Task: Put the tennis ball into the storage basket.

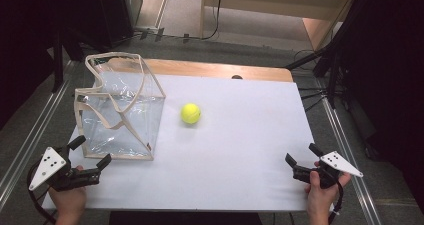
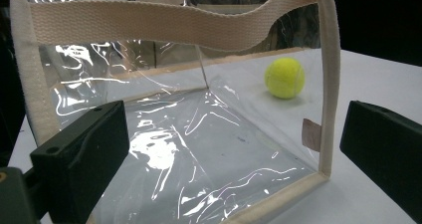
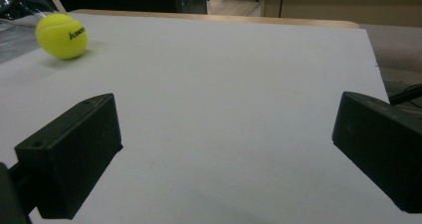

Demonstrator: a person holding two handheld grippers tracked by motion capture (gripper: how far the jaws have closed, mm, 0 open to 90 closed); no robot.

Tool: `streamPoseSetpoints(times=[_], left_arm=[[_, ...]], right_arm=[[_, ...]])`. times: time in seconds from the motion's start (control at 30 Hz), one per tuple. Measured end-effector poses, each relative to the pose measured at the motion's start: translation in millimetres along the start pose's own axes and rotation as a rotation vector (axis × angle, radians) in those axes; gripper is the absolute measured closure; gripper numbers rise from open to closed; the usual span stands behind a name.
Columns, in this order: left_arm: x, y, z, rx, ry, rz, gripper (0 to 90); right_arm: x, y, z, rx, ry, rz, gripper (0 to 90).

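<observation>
- The left gripper sits at the near left corner of the table, just in front of the clear bag. Its jaws stand wide apart with nothing between them, and in the left gripper view they frame the bag's near face, which suggests the person is lining up to steady or take hold of the bag.
- The clear bag stands upright on the left part of the table, its mouth facing up and held open by the stiff cream trim. One cream webbing strap droops across the opening. It looks placed this way so that something can be dropped in from above.
- The tennis ball rests on the table just to the right of the bag, apart from its side wall and free of both grippers. Seen through the bag's plastic from the left gripper view, it lies beyond the far right corner of the bag. Judging from the layout, the ball is what is meant to go into the bag.
- The right gripper is at the near right corner of the table, well apart from the bag and the ball. Its jaws are also spread and empty, and they point leftward across the bare table toward the ball, as if readied for a reach to pick it up.
</observation>
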State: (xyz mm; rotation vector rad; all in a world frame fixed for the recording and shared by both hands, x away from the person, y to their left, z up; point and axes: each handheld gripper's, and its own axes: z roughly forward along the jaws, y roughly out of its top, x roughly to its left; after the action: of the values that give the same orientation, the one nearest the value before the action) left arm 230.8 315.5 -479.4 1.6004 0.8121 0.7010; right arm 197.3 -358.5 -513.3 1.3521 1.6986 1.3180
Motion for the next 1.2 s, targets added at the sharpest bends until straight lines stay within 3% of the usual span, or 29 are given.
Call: streamPoseSetpoints(times=[0.17,0.43,0.67,1.2], left_arm=[[0.1,0.0,0.2,0.001,0.000,-0.002,0.0],[-1.5,-0.8,-0.4,0.003,0.011,-0.003,0.0],[-1.8,-0.9,-0.2,0.006,0.013,0.006,0.0],[-1.9,-0.8,-0.4,0.001,0.012,0.005,0.0]], right_arm=[[-0.6,1.2,-1.8,0.000,0.000,0.018,0.0],[7.4,14.0,0.0,0.005,0.046,0.007,0.0],[26.3,32.6,6.7,0.036,0.088,-0.066,0.0],[54.7,62.8,45.3,0.083,0.174,-0.138,0.0]])
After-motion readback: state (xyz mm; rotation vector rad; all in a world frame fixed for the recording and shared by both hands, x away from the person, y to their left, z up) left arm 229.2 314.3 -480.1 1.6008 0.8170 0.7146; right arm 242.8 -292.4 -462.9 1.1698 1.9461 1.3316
